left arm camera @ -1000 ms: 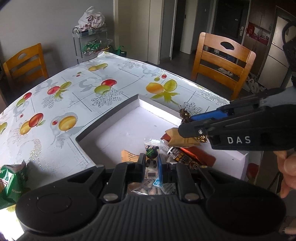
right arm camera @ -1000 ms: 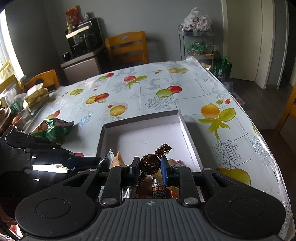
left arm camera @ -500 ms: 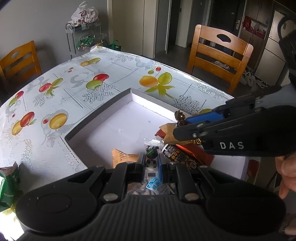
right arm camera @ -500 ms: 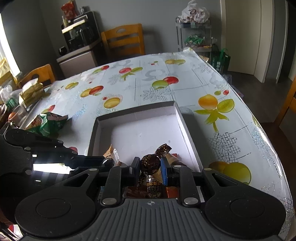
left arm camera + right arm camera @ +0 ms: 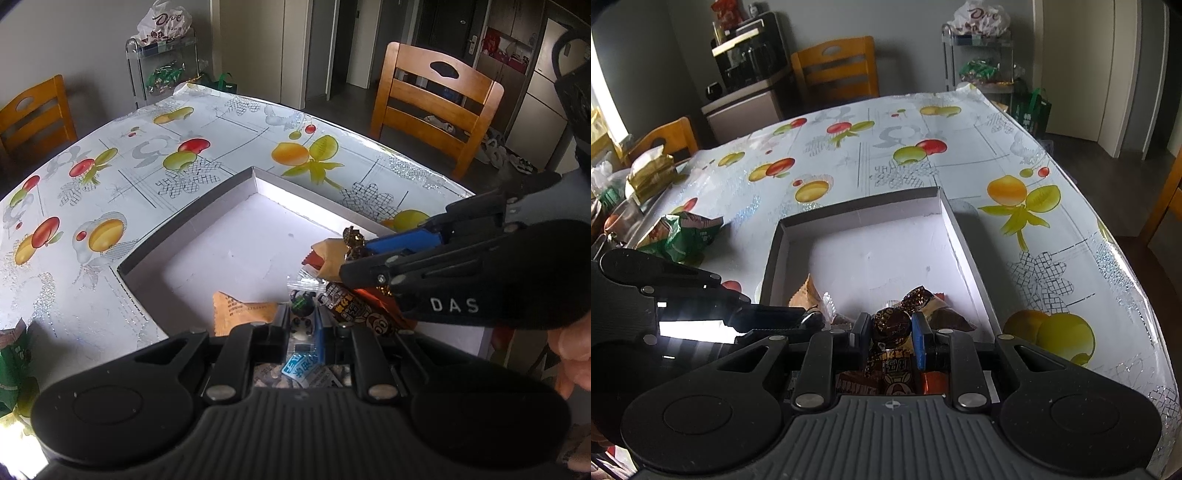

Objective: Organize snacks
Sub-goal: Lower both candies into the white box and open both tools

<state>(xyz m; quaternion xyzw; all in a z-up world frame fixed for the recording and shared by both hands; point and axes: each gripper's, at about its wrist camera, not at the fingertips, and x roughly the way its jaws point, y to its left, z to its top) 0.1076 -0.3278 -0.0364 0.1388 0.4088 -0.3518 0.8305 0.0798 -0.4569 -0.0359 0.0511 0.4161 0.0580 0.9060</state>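
Since the earlier frames both cameras have been carried closer over the shallow grey cardboard tray [image 5: 184, 236], whose white floor now fills more of each view, while the grips are unchanged. The left gripper [image 5: 301, 323] is closed narrowly on a clear plastic sachet printed with a panda figure [image 5: 303, 314]; the sachet's lower part is hidden behind the gripper body. The right gripper [image 5: 891, 325] is clamped on a round chocolate sweet in a dark brown twisted wrapper [image 5: 892, 321]; both held sweets hang just above the near end of the tray.

Loose in that near end, three items can be counted from the left wrist: one orange sachet [image 5: 240, 312], one brown printed bar [image 5: 354, 306] and one tan wrapper [image 5: 330, 254], the last partly covered by the right gripper. Print on them is too small to read.

Only the right wrist view shows the whole green crumpled snack bag [image 5: 683, 236] on the fruit-patterned tablecloth [image 5: 960, 129] left of the tray; in the left view it is cut off at the edge.
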